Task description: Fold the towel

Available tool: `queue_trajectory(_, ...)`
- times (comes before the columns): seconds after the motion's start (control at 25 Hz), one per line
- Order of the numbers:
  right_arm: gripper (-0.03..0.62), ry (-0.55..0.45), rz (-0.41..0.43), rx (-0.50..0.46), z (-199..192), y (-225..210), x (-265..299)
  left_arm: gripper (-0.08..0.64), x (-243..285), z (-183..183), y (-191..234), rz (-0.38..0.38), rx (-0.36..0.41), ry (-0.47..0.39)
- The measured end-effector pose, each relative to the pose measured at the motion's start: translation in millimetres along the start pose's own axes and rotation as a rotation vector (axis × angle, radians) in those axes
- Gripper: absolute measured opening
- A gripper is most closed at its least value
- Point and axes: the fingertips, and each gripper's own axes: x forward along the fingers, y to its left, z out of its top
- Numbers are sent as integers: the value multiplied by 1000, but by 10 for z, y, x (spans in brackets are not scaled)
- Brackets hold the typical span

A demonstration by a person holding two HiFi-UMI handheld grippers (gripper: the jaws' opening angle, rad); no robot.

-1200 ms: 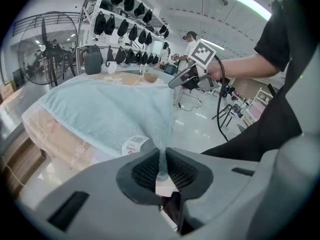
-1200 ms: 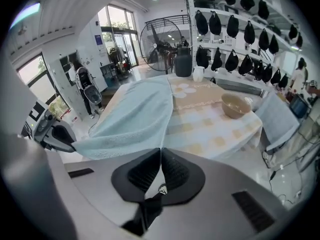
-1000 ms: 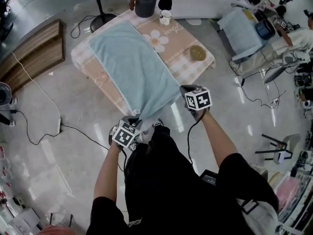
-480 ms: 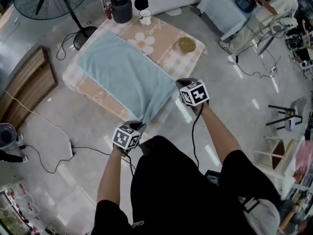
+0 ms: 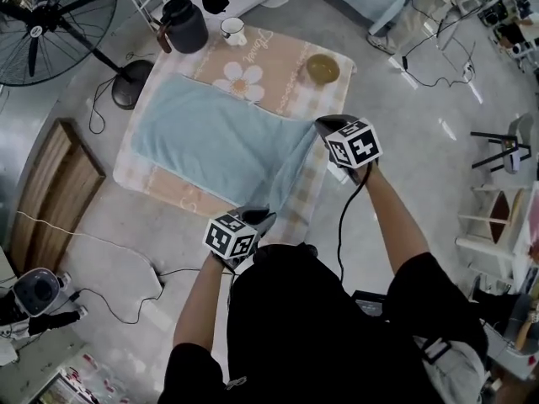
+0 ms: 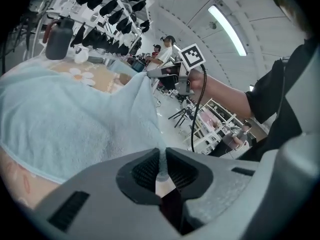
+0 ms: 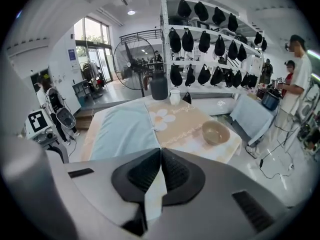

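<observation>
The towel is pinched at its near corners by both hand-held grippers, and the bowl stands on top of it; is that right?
Not quite: the bowl stands on the tablecloth, apart from the towel, as the head view shows. The left hand-held gripper and right hand-held gripper do pinch its near corners.

Light blue towel [image 5: 221,141], near corners lifted
</observation>
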Motion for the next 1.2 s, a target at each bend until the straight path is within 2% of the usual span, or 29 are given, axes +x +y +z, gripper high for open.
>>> queue_trajectory(0.2, 12, -16, -5, -5, 280, 68, 203, 38, -261, 116, 356, 15, -5, 8)
queue_trajectory(0.44, 12, -29, -1, 27, 535, 224, 497, 38, -797, 228, 1032, 93, -115, -58)
queue_trajectory(0.6, 12, -27, -22, 49, 689, 326, 722, 38, -1043, 289, 1367, 79, -127, -71)
queue_trajectory(0.84, 12, -2, -74, 90, 929, 440, 1009, 38, -1317, 368, 1721, 16, -151, -78)
queue_trajectory(1.04, 12, 23, -147, 96, 1161, 509, 1209, 38, -1523, 493, 2087, 33, -152, -58)
queue_trajectory(1.2, 12, 42, -174, 112, 1333, 638, 1426, 38, -1703, 485, 2387, 37, -150, -44)
